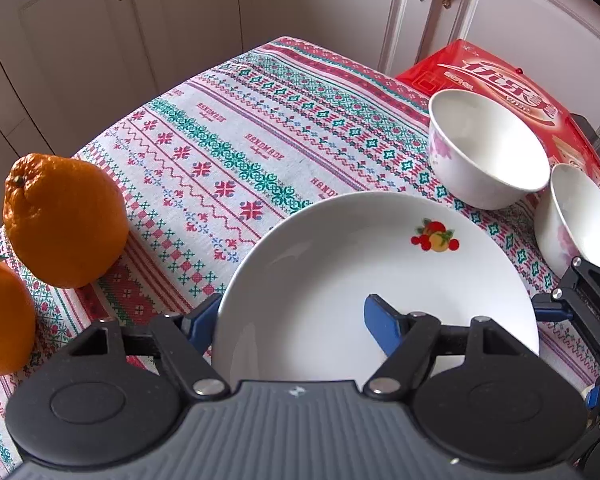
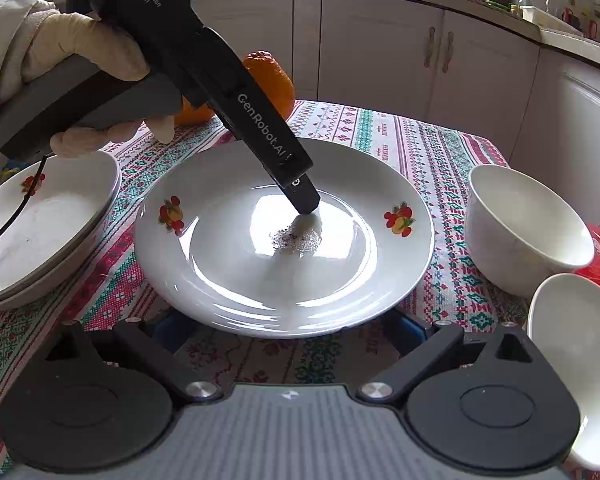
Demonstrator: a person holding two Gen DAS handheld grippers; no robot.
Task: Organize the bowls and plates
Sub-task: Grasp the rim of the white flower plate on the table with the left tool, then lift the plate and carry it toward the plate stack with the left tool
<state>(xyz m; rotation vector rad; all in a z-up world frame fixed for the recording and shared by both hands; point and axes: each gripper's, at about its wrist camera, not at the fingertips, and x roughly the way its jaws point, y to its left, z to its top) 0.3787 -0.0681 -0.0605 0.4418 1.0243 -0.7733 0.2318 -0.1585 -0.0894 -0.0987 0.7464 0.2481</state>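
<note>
A white plate [image 1: 320, 280] with fruit prints lies on the patterned tablecloth. My left gripper [image 1: 292, 320] is open and straddles the plate's left rim, with one blue finger outside the rim and the other inside the dish. In the right wrist view its inner finger [image 2: 306, 200] touches the plate [image 2: 220, 272] near the middle. My right gripper [image 2: 288, 332] stands open at the plate's near rim, with its blue pads partly hidden under the edge. Two white bowls [image 2: 524, 224] [image 2: 576, 360] with pink flowers sit to the right. A stack of similar plates [image 2: 40, 232] lies at the left.
Two oranges [image 1: 64, 220] [image 1: 0, 316] sit at the table's left corner, close to the edge. A red carton [image 1: 488, 76] lies behind the bowls [image 1: 488, 148] [image 1: 576, 216]. A gloved hand [image 2: 80, 48] holds the left gripper. White cabinets surround the table.
</note>
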